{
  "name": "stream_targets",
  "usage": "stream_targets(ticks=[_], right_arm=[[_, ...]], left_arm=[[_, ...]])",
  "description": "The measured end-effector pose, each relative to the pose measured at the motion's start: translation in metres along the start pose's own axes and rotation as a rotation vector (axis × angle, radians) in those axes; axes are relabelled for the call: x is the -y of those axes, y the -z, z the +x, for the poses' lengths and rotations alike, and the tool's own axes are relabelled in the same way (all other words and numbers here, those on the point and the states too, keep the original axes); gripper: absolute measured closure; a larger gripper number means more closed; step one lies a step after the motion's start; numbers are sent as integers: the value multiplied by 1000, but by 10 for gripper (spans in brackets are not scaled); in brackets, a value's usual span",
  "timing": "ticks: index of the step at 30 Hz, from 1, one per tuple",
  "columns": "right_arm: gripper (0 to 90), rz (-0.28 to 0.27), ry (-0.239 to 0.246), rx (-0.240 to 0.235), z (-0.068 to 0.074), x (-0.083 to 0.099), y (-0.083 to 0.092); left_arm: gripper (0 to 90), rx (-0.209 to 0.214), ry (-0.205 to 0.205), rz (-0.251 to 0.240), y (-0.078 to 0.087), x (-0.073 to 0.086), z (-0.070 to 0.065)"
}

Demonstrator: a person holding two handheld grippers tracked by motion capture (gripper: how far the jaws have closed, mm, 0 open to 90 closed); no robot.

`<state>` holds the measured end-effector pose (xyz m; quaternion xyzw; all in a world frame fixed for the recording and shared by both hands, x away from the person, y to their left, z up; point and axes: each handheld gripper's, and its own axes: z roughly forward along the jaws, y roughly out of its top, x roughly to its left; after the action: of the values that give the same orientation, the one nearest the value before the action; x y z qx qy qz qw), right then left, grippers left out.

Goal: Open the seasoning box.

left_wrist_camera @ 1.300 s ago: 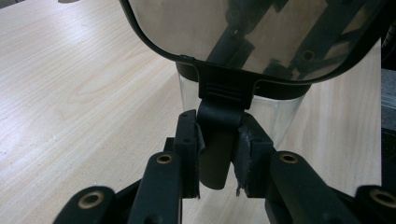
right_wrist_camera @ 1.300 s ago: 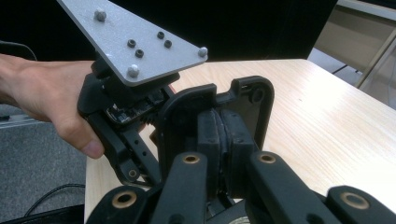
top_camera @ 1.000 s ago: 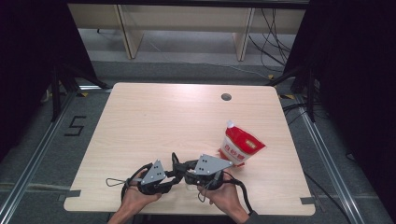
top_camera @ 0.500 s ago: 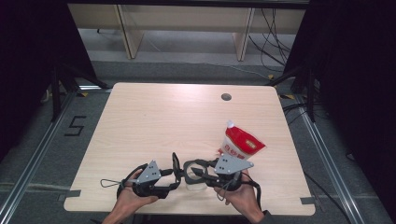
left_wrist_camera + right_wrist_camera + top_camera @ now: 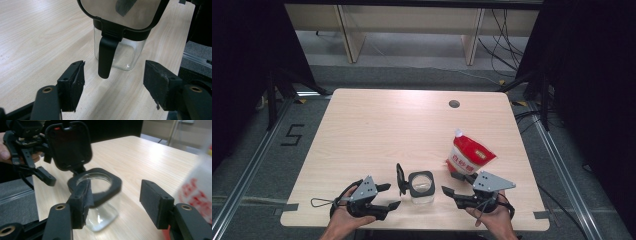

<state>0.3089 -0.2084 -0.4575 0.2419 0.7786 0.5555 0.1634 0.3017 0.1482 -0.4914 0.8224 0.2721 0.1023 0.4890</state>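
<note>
One clear square glass jar point(image 5: 421, 187) with black hinged lid point(image 5: 400, 178) flipped up stood near front edge of light wooden worktop point(image 5: 387, 130), between both claws, touching neither. Left claw point(image 5: 389, 196) just left of it, jaws spread, just been opening, nothing between. Right claw point(image 5: 451, 194) just right, likewise spread, just opening, empty. One red-and-white spouted pouch point(image 5: 469, 159) behind right claw, seemingly upright.
</note>
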Motion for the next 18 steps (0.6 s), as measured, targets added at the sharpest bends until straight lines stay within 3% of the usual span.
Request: stream_targets(ticks=[2, 4, 5, 6, 7, 8, 9, 10, 11, 13, 14, 16, 18], right_arm=[[424, 1, -30, -8, -1, 3, 4], [406, -3, -14, 14, -4, 6, 9], [399, 18, -36, 14, -4, 8, 12], [388, -1, -9, 28, -6, 9, 14], [376, -8, -14, 34, -6, 11, 16], [356, 2, -22, 44, -6, 12, 18], [349, 20, -61, 40, -5, 14, 20], [340, 6, -18, 53, -9, 16, 22], [329, 22, -63, 52, -8, 18, 24], [317, 2, -55, 48, -12, 20, 25], [316, 30, -89, 53, -11, 22, 28], [302, 29, -85, 63, -14, 24, 32], [289, 36, -116, 86, -14, 26, 36]], left_arm=[[306, -2, -9, 5, 0, 1, 0], [281, -7, 9, 7, 0, 1, -1], [271, 2, 8, 12, 1, 1, -1], [257, -2, 9, 2, 1, 1, -1], [246, -2, 22, -6, 1, 1, -3], [233, -5, 10, -3, 1, 1, -2], [226, -8, 26, -1, 2, 2, -3], [200, -9, 31, -5, 2, 2, -3], [183, -7, 31, 1, 3, 2, -2], [177, -27, 42, 15, 5, 2, -3], [172, -11, 56, 0, 5, 2, -4], [164, -12, 62, -9, 5, 3, -5], [162, -12, 56, 0, 7, 3, -6]])
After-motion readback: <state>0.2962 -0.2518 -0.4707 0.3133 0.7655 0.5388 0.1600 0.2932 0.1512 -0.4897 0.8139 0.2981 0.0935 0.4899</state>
